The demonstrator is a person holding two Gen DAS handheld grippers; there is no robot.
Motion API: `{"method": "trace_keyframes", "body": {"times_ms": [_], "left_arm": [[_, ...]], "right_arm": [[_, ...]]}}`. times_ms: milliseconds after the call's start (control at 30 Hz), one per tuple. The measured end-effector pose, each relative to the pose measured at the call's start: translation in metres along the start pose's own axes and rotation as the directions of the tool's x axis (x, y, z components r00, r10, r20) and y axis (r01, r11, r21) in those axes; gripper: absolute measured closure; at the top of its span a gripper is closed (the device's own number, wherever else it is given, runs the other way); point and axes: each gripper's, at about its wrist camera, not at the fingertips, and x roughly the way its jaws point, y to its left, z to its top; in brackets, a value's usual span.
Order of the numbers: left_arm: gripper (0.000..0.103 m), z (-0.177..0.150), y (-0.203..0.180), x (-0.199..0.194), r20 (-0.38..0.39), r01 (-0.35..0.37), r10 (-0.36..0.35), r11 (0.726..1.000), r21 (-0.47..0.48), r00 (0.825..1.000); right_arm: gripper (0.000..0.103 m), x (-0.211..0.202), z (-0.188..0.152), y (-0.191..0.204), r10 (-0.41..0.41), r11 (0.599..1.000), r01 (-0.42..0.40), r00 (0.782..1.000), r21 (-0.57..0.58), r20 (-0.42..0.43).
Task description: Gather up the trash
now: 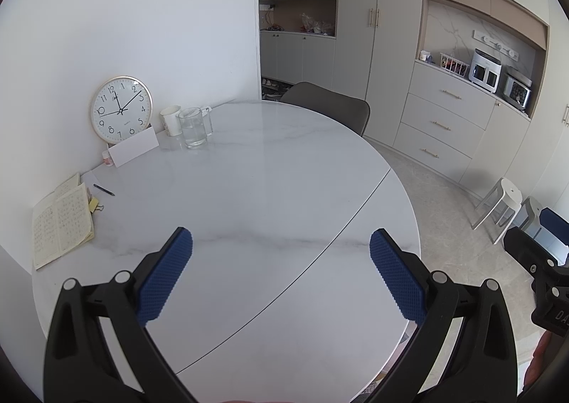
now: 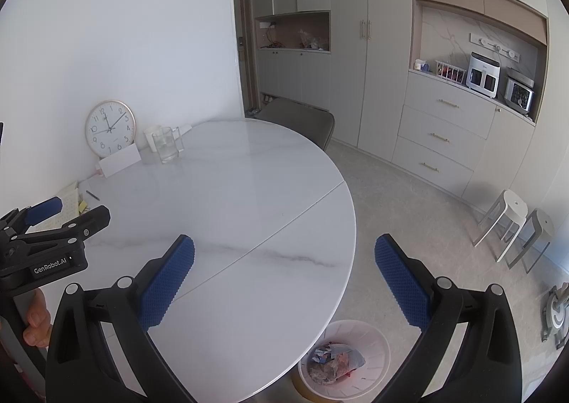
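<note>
Blue ribbed pads of the right gripper [image 2: 284, 282] fill the bottom of the right wrist view; its jaws stand wide apart and hold nothing. Between them, at the lower middle of the frame, a white waste basket [image 2: 359, 332] stands on the floor just beside the table edge, with crumpled trash [image 2: 332, 362] inside. I judge it is kept there so that scraps can be dropped in with a short move from the table.

In the left wrist view the left gripper [image 1: 281, 275] is also wide open and empty, above the bare marble table [image 1: 270, 168]. I see no loose trash on the top. At the left of the frame a clock [image 1: 121, 109], a glass jug [image 1: 193, 127] and an open notebook [image 1: 62, 223] are near the wall, probably belongings, not waste.
</note>
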Motion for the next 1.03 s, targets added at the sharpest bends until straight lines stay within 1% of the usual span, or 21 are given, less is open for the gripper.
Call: {"method": "trace_keyframes", "body": {"times_ms": [467,667,800,933,1033], "left_arm": [[0.007,0.001,0.003,0.003,-0.003,-0.008,0.008,1.0,-0.006,1.0],[0.007,0.0,0.006,0.003,0.01,-0.02,0.02,0.999,-0.03,1.0],[0.007,-0.001,0.006,0.008,-0.011,-0.011,0.011,0.999,-0.032,1.0],[0.007,-0.003,0.009,0.014,-0.053,-0.003,0.0,0.999,-0.05,0.999],[0.007,-0.004,0.01,0.016,-0.06,-0.007,0.003,0.998,-0.062,0.998]], "right_arm": [[0.002,-0.002,-0.003,0.002,-0.002,1.0,0.002,1.0,0.004,-0.004],[0.002,-0.002,-0.002,0.003,-0.001,1.0,0.001,1.0,0.004,-0.008],[0.002,-0.002,-0.001,0.004,-0.001,1.0,0.001,1.0,0.002,-0.006],[0.002,0.0,-0.001,0.006,-0.001,1.0,0.001,1.0,0.001,-0.013],[0.002,0.002,-0.001,0.007,0.0,1.0,0.0,1.0,-0.001,-0.02]]}}
